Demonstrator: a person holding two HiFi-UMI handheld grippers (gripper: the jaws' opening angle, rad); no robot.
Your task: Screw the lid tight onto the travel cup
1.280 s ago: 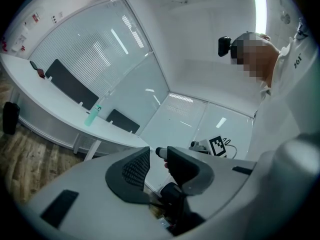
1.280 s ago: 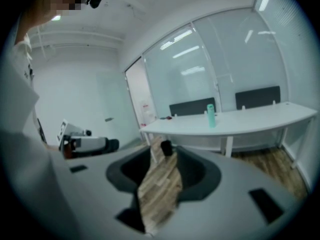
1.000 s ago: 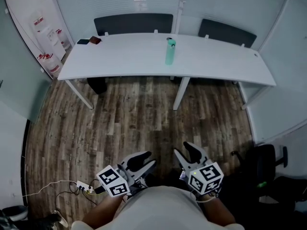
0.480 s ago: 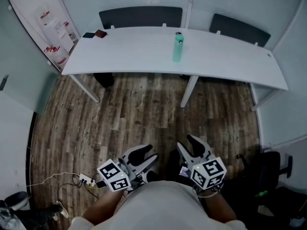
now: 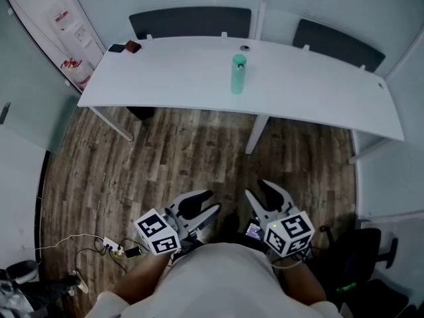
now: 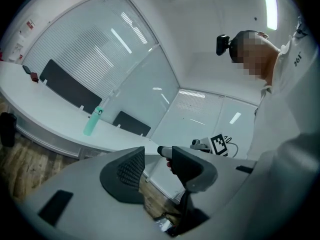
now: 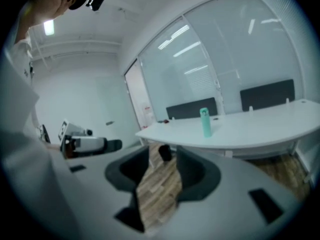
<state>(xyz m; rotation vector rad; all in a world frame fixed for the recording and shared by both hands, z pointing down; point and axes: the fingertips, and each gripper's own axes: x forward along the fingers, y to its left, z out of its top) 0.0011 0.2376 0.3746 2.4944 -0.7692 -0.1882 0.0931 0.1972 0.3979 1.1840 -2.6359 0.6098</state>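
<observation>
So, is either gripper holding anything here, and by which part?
Nothing is held. The left gripper and right gripper both have open jaws with nothing between them; the travel cup stands untouched on the table.

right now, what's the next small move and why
Probably step toward the table: the travel cup stands upright on it, far ahead of the left gripper and right gripper, both held low over the floor, jaws apart with nothing between them.
</observation>
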